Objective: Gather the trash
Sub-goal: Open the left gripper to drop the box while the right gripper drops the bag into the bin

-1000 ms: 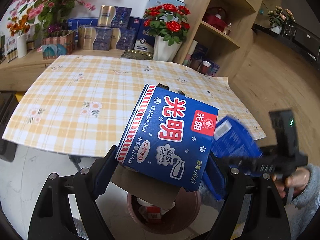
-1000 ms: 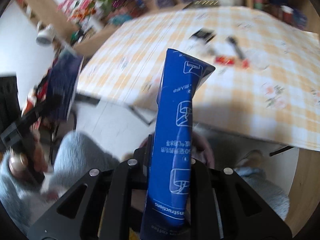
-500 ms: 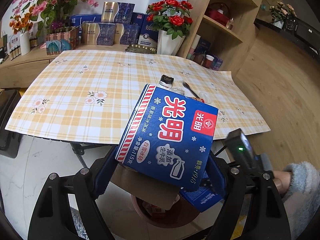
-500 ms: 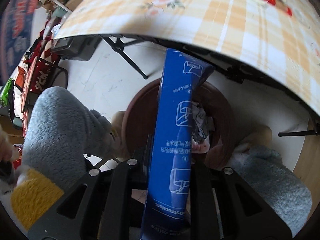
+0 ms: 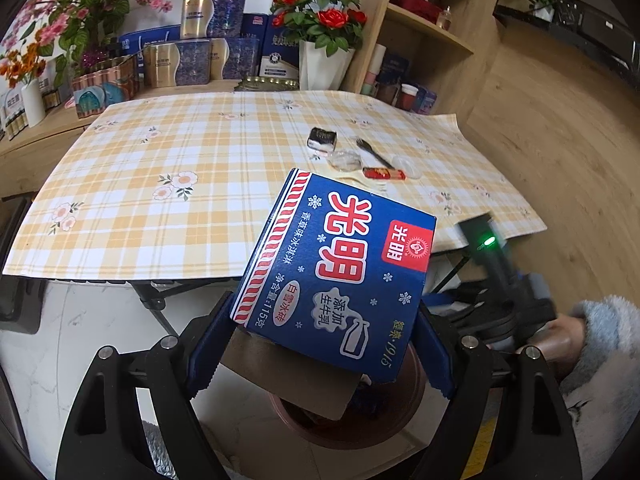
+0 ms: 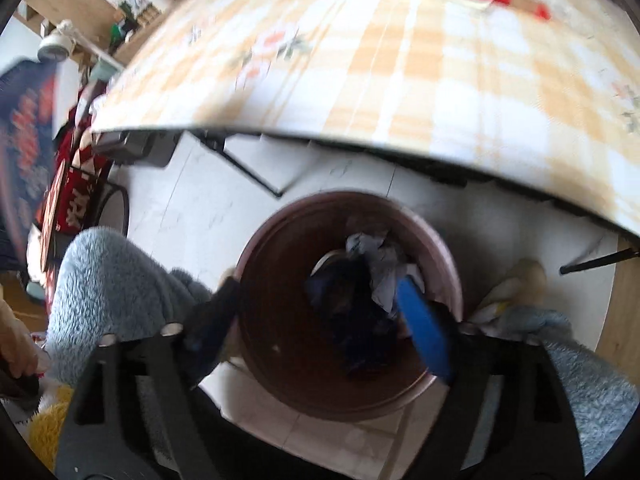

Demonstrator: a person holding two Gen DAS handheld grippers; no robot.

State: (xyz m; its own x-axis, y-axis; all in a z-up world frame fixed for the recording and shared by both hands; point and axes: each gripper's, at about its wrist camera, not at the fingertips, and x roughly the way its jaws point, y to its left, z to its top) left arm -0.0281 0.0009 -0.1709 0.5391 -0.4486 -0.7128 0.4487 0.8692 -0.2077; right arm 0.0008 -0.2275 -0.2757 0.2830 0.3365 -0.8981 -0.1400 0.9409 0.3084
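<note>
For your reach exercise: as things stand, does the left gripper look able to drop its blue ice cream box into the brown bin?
Probably yes. The left gripper holds the blue ice cream box above the brown bin, whose mouth looks open, with trash only low inside. The open right gripper hovering over it may crowd the drop.

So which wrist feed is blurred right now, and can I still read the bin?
Right wrist view: motion-smeared, tablecloth streaked, yet the brown bin rim reads fine. Left wrist view: sharp, print on the blue carton legible, fisheye bending the edges.
</note>
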